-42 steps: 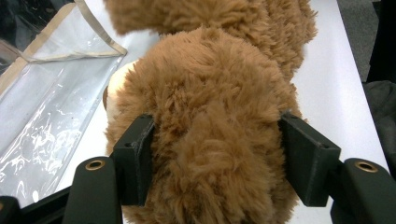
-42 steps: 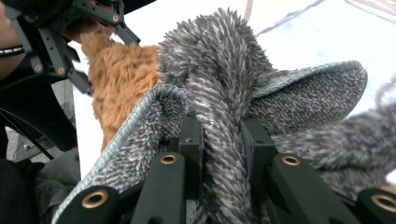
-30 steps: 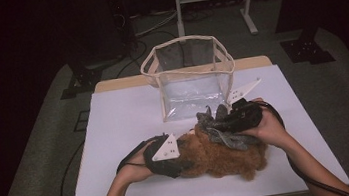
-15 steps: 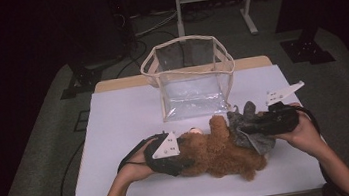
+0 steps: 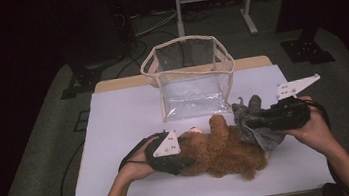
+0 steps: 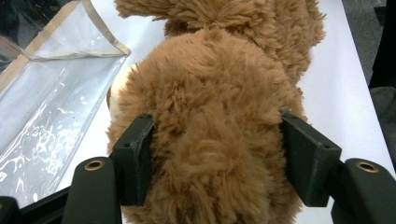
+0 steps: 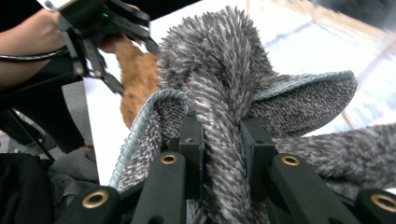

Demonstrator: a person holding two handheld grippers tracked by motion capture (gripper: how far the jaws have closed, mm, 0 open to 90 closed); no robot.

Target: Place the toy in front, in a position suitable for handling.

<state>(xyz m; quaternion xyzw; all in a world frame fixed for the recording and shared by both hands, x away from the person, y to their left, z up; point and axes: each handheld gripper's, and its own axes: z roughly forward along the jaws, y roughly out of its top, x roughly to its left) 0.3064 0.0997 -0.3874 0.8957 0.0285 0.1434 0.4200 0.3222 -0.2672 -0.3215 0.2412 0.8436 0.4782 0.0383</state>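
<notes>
A brown plush teddy bear (image 5: 224, 150) lies on its side on the white table (image 5: 124, 119). My left gripper (image 5: 182, 160) is shut on its head end; in the left gripper view both black jaws press into the fur (image 6: 210, 116) from either side. My right gripper (image 5: 253, 121) is shut on a grey fuzzy cloth (image 5: 260, 138), held just above the table at the bear's right end. In the right gripper view a bunched fold of the cloth (image 7: 219, 70) is pinched between the jaws, and the bear (image 7: 137, 79) lies beyond it.
A clear plastic bag with beige trim (image 5: 180, 42) stands open behind the bear at the table's middle, its wall also close by in the left gripper view (image 6: 51, 93). The table's front edge runs just below the bear. Dark floor, cables and stand legs surround the table.
My right gripper has carried the grey cloth to the right and slightly up, off the top of the bear. The left gripper and the bear have stayed put.
</notes>
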